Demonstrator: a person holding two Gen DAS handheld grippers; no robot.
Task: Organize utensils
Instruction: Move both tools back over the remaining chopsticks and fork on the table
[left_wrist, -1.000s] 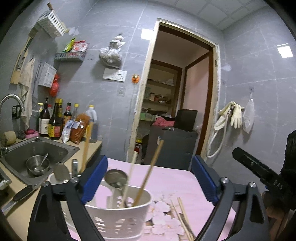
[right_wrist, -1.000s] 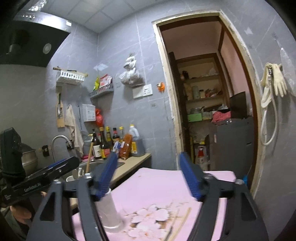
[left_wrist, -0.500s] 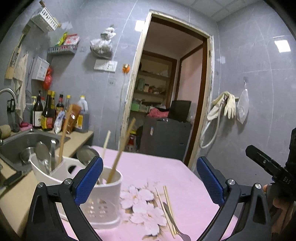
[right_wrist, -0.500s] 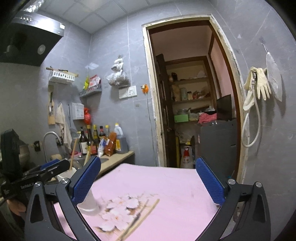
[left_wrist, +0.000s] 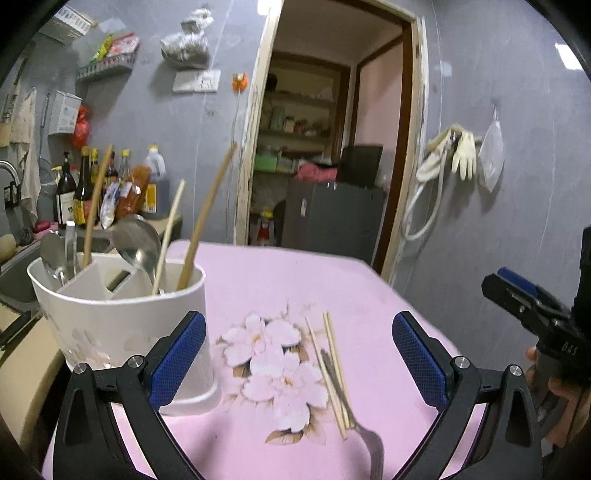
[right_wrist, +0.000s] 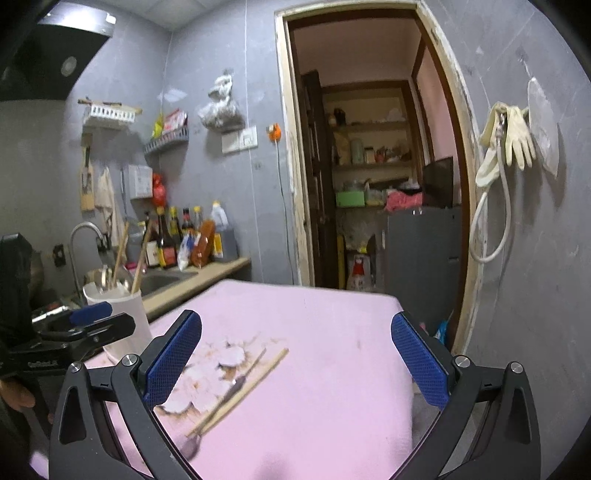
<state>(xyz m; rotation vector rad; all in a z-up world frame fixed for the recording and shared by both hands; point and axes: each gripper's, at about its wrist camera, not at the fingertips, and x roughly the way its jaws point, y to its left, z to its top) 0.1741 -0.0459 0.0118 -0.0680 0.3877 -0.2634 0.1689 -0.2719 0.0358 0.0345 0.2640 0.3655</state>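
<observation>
A white utensil holder (left_wrist: 122, 325) stands at the left of the pink table (left_wrist: 280, 280); it holds spoons and several chopsticks. A pair of wooden chopsticks (left_wrist: 332, 365) and a metal fork (left_wrist: 364, 432) lie on the flower print beside it. My left gripper (left_wrist: 299, 362) is open and empty, above the table just right of the holder. My right gripper (right_wrist: 295, 362) is open and empty, above the table; the chopsticks (right_wrist: 243, 387) and the fork (right_wrist: 218, 406) lie below it. The holder also shows in the right wrist view (right_wrist: 122, 314).
A counter with a sink (right_wrist: 166, 280) and several sauce bottles (left_wrist: 81, 192) runs along the left. An open doorway (right_wrist: 373, 177) with shelves is behind the table. Rubber gloves and a hose (right_wrist: 506, 147) hang on the right wall.
Both grippers have drawn back and tilted down. The holder now sits to the left of the left gripper, and the loose chopsticks and fork have come into fuller view.
</observation>
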